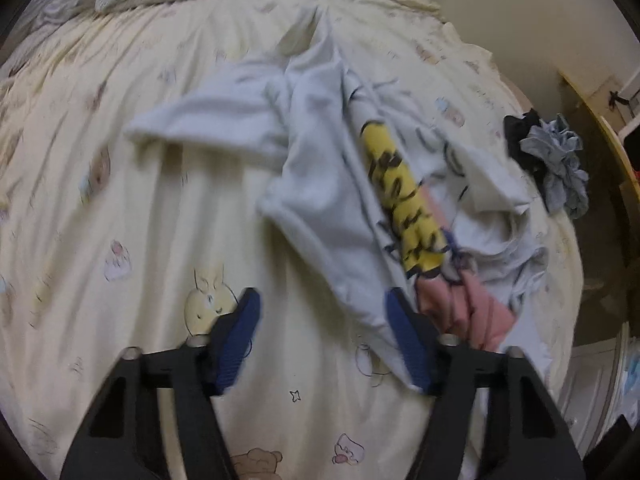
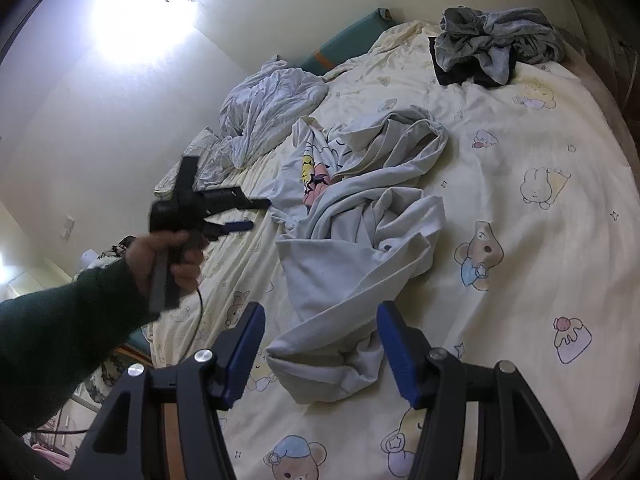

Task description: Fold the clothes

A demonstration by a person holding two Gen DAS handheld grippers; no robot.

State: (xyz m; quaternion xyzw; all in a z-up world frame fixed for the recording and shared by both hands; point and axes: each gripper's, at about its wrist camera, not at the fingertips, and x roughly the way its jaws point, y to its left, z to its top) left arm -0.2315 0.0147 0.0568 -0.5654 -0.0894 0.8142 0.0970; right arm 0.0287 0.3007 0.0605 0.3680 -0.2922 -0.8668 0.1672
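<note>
On bed sheet [image 2: 520, 152], crumpled white shirt [image 2: 360, 240], both grippers open

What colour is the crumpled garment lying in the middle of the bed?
The crumpled garment is pale grey-white with a yellow and pink print; the left wrist view shows the print best.

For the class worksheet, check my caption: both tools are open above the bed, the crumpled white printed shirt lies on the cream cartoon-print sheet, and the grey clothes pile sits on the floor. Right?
Not quite. The right wrist view shows the grey clothes pile on the cream cartoon-print sheet, not the floor.
</note>
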